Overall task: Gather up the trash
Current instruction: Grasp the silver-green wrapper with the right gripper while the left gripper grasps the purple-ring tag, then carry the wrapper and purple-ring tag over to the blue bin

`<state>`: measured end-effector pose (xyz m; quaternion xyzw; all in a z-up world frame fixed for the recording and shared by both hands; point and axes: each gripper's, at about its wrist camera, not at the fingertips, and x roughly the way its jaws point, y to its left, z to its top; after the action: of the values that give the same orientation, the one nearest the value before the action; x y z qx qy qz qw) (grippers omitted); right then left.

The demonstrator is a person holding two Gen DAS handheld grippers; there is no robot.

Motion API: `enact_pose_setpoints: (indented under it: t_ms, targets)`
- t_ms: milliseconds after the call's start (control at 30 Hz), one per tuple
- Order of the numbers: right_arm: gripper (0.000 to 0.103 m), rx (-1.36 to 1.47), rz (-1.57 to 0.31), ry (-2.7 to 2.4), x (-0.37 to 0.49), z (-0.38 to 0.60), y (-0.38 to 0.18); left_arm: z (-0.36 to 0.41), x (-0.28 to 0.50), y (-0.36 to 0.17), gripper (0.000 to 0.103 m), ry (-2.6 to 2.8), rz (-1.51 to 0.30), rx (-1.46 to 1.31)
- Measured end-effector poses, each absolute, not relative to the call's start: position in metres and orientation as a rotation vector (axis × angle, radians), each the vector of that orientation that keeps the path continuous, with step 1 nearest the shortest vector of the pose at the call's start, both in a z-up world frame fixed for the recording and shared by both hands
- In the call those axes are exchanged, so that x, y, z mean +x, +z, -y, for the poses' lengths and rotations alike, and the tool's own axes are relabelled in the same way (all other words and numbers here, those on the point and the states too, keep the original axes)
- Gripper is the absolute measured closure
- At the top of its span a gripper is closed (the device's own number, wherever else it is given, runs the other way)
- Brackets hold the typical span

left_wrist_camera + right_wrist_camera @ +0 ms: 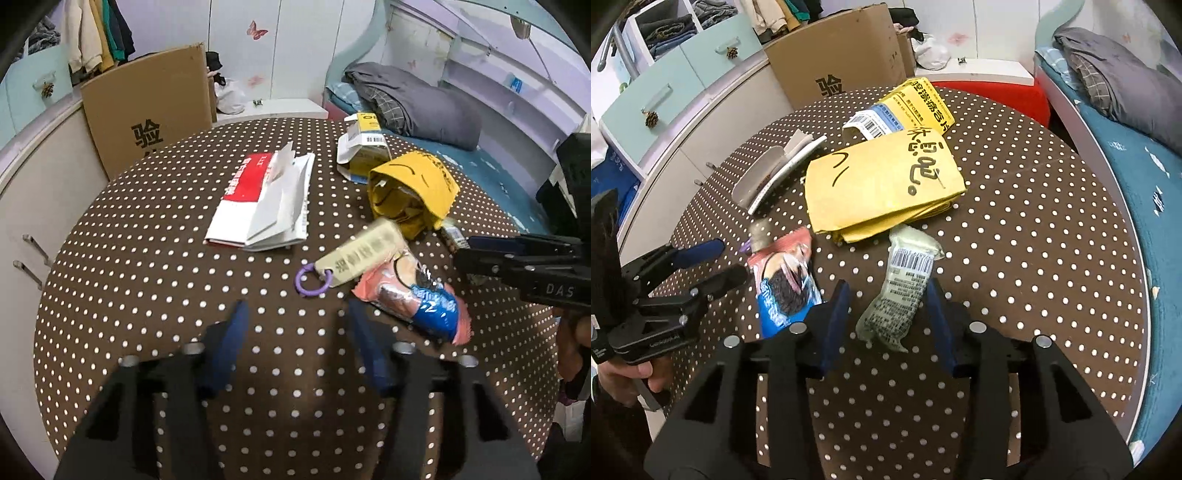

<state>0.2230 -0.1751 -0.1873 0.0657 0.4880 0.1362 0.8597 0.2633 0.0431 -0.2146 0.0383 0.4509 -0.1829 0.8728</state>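
A pale green wrapper (901, 291) with a barcode lies on the dotted round table (1034, 258). My right gripper (886, 291) has its blue pads closed in against its two sides. A pink and blue snack wrapper (413, 299) lies just right of my left gripper (297, 314), which is open over bare cloth with nothing between its pads. Ahead of it lies a beige tag (362, 251) on a purple ring (310, 282). The right gripper (464, 251) enters the left wrist view from the right edge.
A yellow hand-lettered envelope (882, 181), a yellow medicine box (916, 107) and a red and white booklet (258, 199) lie further back. A cardboard box (147, 110) stands behind the table. Beside it are a bed (1126, 166) and cabinets (665, 96).
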Motion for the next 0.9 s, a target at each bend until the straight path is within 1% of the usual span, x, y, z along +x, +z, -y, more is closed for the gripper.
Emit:
enact_pose_setpoints:
  t_ms: [33,100,133,167,233,333,367,400,433,467,533,567,667,900]
  targets:
    - [0.060,0.141,-1.025,0.290,0.225,0.174,-0.187,-0.045,0.265,-0.214,0.061,-0.404,-0.948,0.047]
    - [0.060,0.149,-1.025,0.292,0.226,0.176,-0.187,-0.048,0.266,-0.214,0.061,-0.417,-0.949,0.021]
    - [0.060,0.149,-1.025,0.288,0.227,0.176,-0.187,-0.047,0.266,-0.213,0.059,-0.400,-0.935,0.034]
    - [0.060,0.152,-1.023,0.287,0.227,0.177,-0.187,-0.046,0.266,-0.211,0.051,-0.392,-0.920,0.051]
    - [0.060,0.149,-1.021,0.287,0.228,0.178,-0.188,-0.042,0.266,-0.208,0.041,-0.400,-0.893,0.077]
    - [0.060,0.130,-1.018,0.285,0.229,0.177,-0.188,-0.031,0.273,-0.209,0.042,-0.418,-0.878,0.124]
    - [0.061,0.125,-1.017,0.285,0.229,0.175,-0.188,-0.028,0.276,-0.212,0.047,-0.421,-0.888,0.133]
    - [0.065,0.120,-1.018,0.285,0.229,0.174,-0.188,-0.026,0.279,-0.214,0.052,-0.428,-0.897,0.142]
    - [0.069,0.115,-1.018,0.288,0.229,0.172,-0.189,-0.022,0.280,-0.217,0.063,-0.446,-0.907,0.142]
    - [0.070,0.108,-1.016,0.291,0.230,0.171,-0.189,-0.021,0.280,-0.218,0.072,-0.448,-0.904,0.147]
    - [0.074,0.085,-1.011,0.284,0.230,0.166,-0.190,-0.016,0.279,-0.218,0.083,-0.453,-0.906,0.162]
    - [0.079,0.069,-1.007,0.280,0.230,0.165,-0.190,-0.016,0.278,-0.218,0.083,-0.451,-0.908,0.156]
    - [0.084,0.054,-1.005,0.298,0.230,0.163,-0.191,-0.022,0.274,-0.218,0.083,-0.441,-0.912,0.114]
    - [0.086,0.068,-0.997,0.322,0.217,0.173,-0.191,-0.031,0.258,-0.215,0.083,-0.421,-0.906,0.064]
